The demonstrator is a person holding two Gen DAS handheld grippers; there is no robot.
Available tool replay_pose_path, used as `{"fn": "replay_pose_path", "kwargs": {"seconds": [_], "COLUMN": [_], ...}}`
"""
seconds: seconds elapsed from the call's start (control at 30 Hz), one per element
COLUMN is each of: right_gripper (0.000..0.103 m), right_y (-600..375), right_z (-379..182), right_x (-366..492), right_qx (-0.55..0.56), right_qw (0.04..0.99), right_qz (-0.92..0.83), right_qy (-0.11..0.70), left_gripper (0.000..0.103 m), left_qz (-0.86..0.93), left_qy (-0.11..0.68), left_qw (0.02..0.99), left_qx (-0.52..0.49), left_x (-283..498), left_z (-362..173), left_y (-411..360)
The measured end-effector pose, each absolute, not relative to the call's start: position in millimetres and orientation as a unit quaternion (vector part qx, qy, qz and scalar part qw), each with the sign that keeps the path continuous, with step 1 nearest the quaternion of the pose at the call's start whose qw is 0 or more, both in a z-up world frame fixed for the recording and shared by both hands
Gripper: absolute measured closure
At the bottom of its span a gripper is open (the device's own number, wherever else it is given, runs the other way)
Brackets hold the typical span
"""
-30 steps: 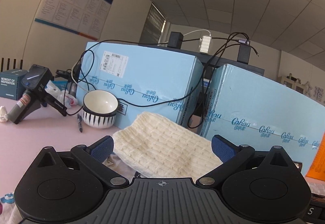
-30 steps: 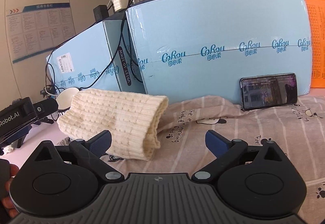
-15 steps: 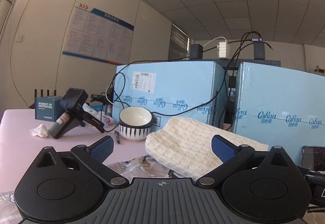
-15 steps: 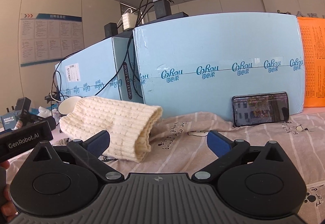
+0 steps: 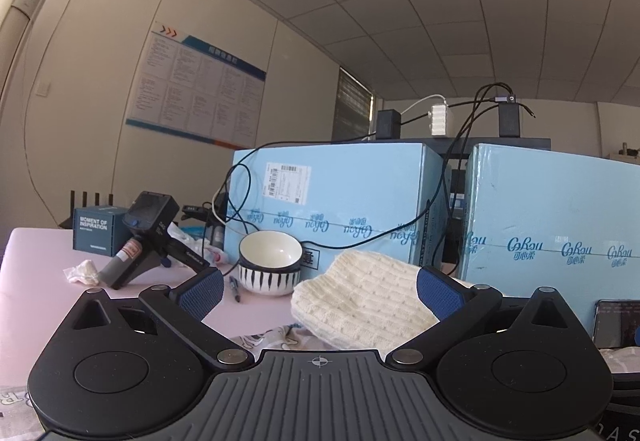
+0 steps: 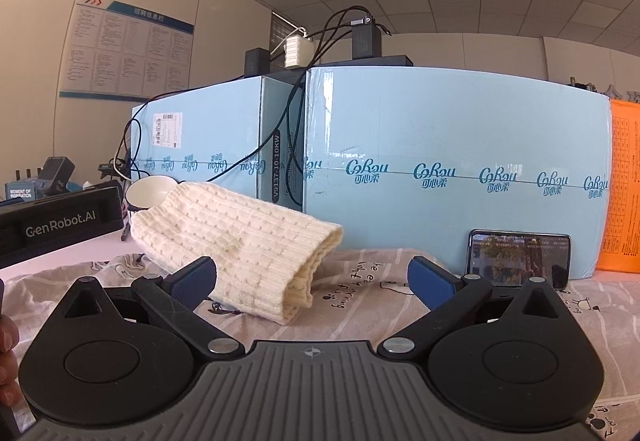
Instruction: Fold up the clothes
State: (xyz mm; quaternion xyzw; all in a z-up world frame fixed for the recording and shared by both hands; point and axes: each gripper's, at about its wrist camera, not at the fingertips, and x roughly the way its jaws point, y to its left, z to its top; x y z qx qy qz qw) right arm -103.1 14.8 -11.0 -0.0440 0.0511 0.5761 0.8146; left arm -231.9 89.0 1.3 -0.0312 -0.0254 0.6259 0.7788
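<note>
Since earlier frame, your left gripper (image 5: pixel 318 287) tilted up, more ceiling showing. Both grippers spread wide, holding nothing; right gripper (image 6: pixel 312 279) likewise. Folded cream knit sweater (image 6: pixel 240 245) rests centre frame on printed cloth (image 6: pixel 400 305), apparently folded, released.

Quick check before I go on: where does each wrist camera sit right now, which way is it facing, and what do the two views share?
Left wrist: behind the open left gripper, facing the folded cream knit, striped bowl and blue boxes.
Right wrist: behind the open right gripper, over the printed sheet, facing the knit and phone; fingertips at left edge.
Shared: knit, bowl, boxes, phone.
</note>
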Motion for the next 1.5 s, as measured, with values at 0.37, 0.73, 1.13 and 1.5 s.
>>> {"fn": "replay_pose_path", "kwargs": {"seconds": [0.37,0.73,1.13,1.5], "right_gripper": [0.000,0.000,0.000,0.000], "right_y": [14.9,15.6,14.6,14.5], "right_z": [-11.2,-11.3,-11.3,-11.0], "right_x": [-103.3,-104.9,-104.5,-103.7], "right_qx": [-0.043,-0.047,-0.046,-0.043], "right_qw": [0.811,0.811,0.809,0.808], "right_qz": [0.581,0.581,0.583,0.585], "right_qy": [0.054,0.054,0.055,0.055], "left_gripper": [0.000,0.000,0.000,0.000], "left_qz": [0.614,0.610,0.605,0.603], "left_qy": [-0.009,-0.011,-0.007,-0.001], "left_qw": [0.788,0.792,0.795,0.796], "left_qx": [-0.036,-0.038,-0.042,-0.046], "left_x": [-228.6,-228.8,-228.1,-227.1], "left_z": [-0.2,-0.4,-0.4,-1.3], "left_y": [93.3,93.6,95.5,97.6]}}
